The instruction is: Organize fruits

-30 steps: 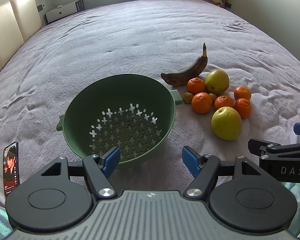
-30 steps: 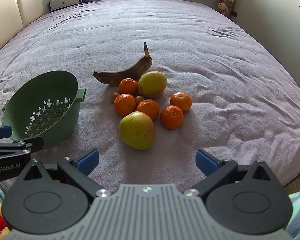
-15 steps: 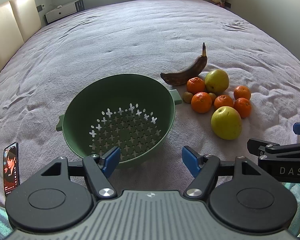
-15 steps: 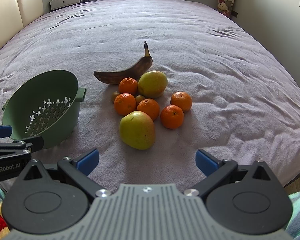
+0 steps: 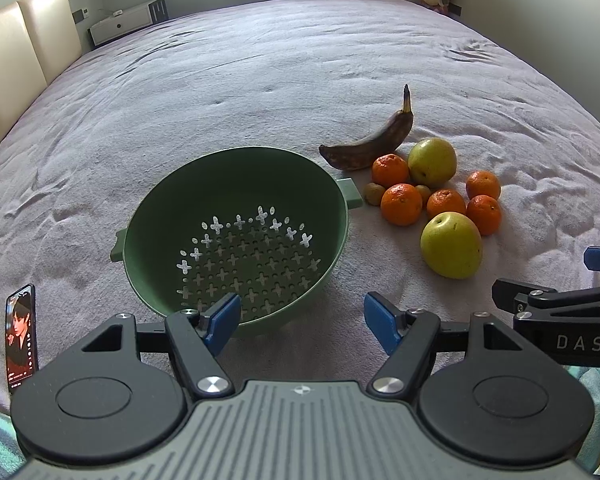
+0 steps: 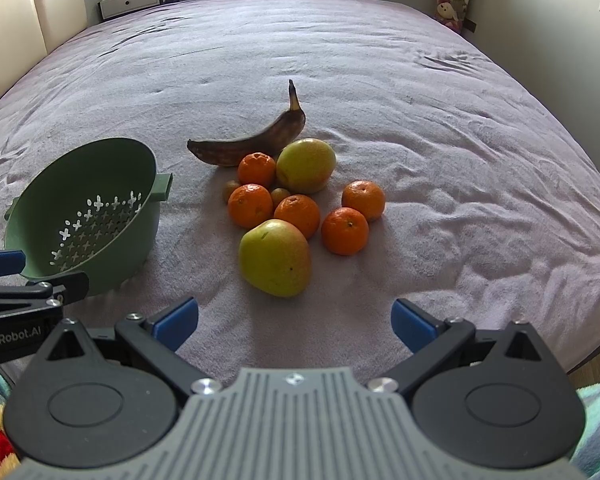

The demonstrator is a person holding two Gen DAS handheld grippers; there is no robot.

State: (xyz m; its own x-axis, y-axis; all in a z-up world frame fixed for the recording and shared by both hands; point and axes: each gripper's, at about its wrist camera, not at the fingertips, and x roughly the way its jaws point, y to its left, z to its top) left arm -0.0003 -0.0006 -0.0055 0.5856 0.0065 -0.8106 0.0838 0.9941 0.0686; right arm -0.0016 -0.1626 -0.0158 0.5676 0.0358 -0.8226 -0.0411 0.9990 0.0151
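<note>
Fruits are all piled on the bed, none in the strainer yet. Going left to right: the left tongs sit wide and empty, with the green plastic colander straight ahead of them, smooth-walled with cross-shaped holes. Right of that, the right tongs are also wide and empty, and the nearest apple, round and yellow-green, lies just ahead, slightly left of centre. So I'd guess the right hand grabs first. Behind it are glossy mandarins and a soft-looking, browned banana, long axis running left-right across the fuzzy lilac blanket.
</note>
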